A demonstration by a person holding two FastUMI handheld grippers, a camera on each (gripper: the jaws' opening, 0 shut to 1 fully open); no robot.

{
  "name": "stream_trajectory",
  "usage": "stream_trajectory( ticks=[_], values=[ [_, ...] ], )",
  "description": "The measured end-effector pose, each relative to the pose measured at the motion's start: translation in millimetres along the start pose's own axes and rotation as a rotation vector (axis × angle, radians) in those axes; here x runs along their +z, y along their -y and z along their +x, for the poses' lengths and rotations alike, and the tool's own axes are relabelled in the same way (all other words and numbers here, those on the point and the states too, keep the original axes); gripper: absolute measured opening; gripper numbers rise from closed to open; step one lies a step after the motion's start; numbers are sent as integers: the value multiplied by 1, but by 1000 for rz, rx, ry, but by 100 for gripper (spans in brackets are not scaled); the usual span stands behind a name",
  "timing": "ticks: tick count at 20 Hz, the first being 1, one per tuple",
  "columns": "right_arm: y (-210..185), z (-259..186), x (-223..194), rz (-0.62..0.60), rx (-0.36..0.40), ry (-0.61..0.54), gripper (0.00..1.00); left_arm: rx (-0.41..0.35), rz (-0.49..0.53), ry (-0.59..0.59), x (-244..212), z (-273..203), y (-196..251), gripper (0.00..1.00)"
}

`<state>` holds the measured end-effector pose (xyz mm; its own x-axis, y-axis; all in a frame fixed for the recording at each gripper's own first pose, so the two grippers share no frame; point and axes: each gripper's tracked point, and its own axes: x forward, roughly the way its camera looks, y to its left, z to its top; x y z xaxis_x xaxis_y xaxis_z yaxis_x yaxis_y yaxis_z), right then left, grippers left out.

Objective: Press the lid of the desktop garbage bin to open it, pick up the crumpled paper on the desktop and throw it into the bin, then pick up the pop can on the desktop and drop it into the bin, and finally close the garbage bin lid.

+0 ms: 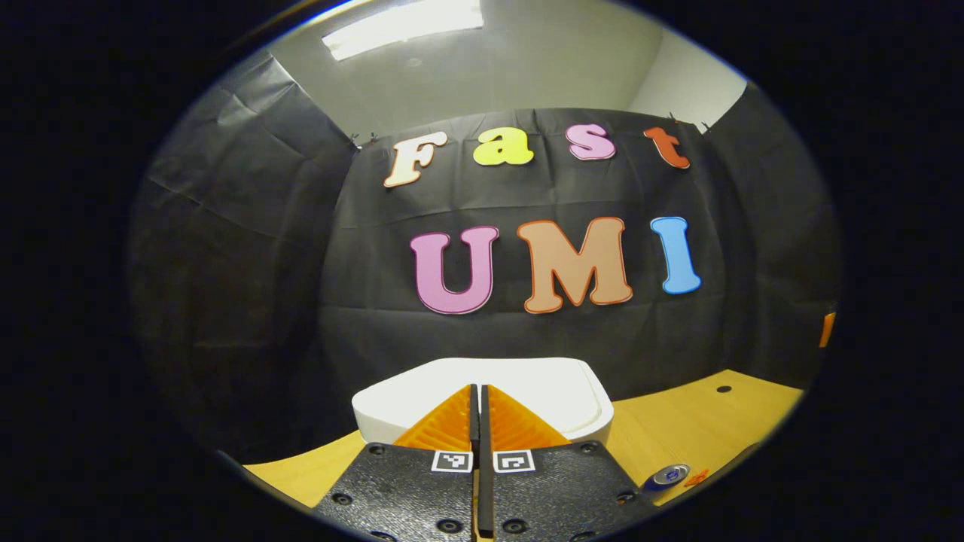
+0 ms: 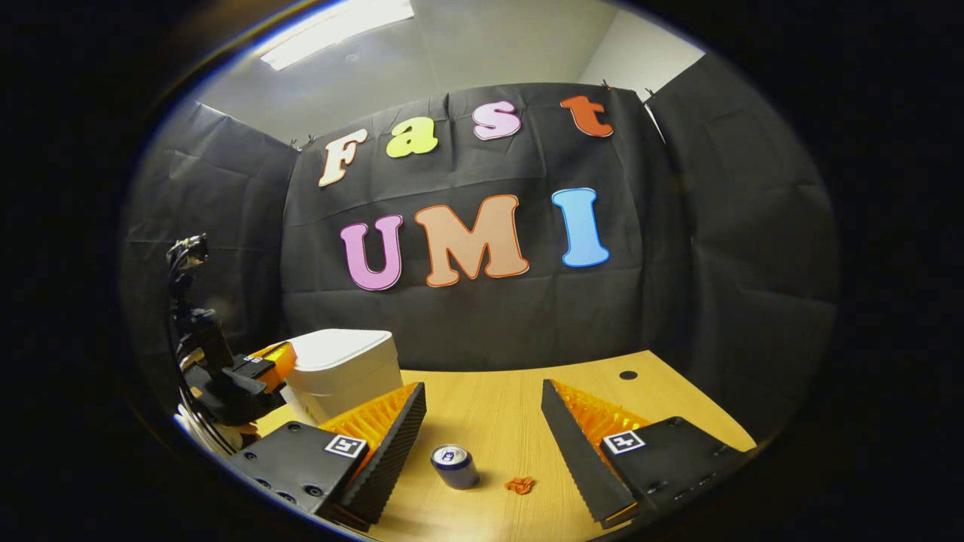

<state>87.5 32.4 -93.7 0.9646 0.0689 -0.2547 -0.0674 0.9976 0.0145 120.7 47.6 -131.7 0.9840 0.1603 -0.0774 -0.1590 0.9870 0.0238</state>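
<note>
Left hand-held gripper (image 1: 479, 410): fingers closed together, empty, poised at the closed lid of the white plastic desktop bin (image 1: 557, 391). Step 1, lid press, judged pending; next move calls for a downward push.

Right hand-held gripper (image 2: 483, 410): wide open, empty. Blue pop can (image 2: 454, 465) and small orange crumpled paper (image 2: 520, 485) at 6 o'clock on the wooden counter (image 2: 497, 406), open room around both.

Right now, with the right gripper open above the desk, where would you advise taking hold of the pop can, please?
Grip the pop can across its round side wall, probably coming down from above and behind, as it stands upright between the open right gripper fingers with free wooden desk around it; the small orange scrap lies apart.
</note>
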Motion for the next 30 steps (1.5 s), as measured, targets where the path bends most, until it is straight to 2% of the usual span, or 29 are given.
stream_trajectory(
  ticks=[2, 6, 9, 11, 14, 17, 20, 21, 22, 24, 27, 28, 29, 30],
  values=[
    [1, 1, 0, -13, 0, 0, 98, -23, -60, 18, 1, -1, 3, 0],
    [2, 3, -5, -15, 5, -6, 98, -98, -65, -9, -4, -2, 4, 0],
    [5, 6, -3, -20, 8, 10, 98, -108, 40, 22, 7, 2, 7, 0],
    [15, 9, -6, -49, -11, 10, 97, -106, 120, -2, 10, 5, 5, 0],
    [30, 17, -21, -79, -35, -9, 95, -107, 102, 79, 52, 2, 4, 0],
    [45, 28, -39, -60, -56, -43, 98, -127, 77, 132, 81, -4, 9, 0],
    [50, 42, -60, -50, -33, -88, 98, -157, 80, 139, 96, -19, 15, 0],
    [52, 48, -69, -63, -29, -109, 98, -166, 80, 145, 99, -27, 16, 4],
    [55, 54, -81, -80, -25, -138, 98, -171, 83, 145, 102, -33, 15, 0],
    [57, 63, -111, -88, 0, -223, 98, -172, 106, 120, 98, -46, 11, 0],
    [54, 76, -149, -32, 33, -354, 98, -182, 125, 71, 87, -65, 7, 14],
    [54, 78, -160, -17, 39, -387, 98, -176, 122, 55, 84, -69, 4, 29],
    [53, 84, -168, -10, 45, -412, 98, -163, 121, 37, 80, -73, 1, 31],
    [53, 89, -177, -11, 49, -439, 99, -143, 122, 22, 75, -75, -4, 47]
  ],
)
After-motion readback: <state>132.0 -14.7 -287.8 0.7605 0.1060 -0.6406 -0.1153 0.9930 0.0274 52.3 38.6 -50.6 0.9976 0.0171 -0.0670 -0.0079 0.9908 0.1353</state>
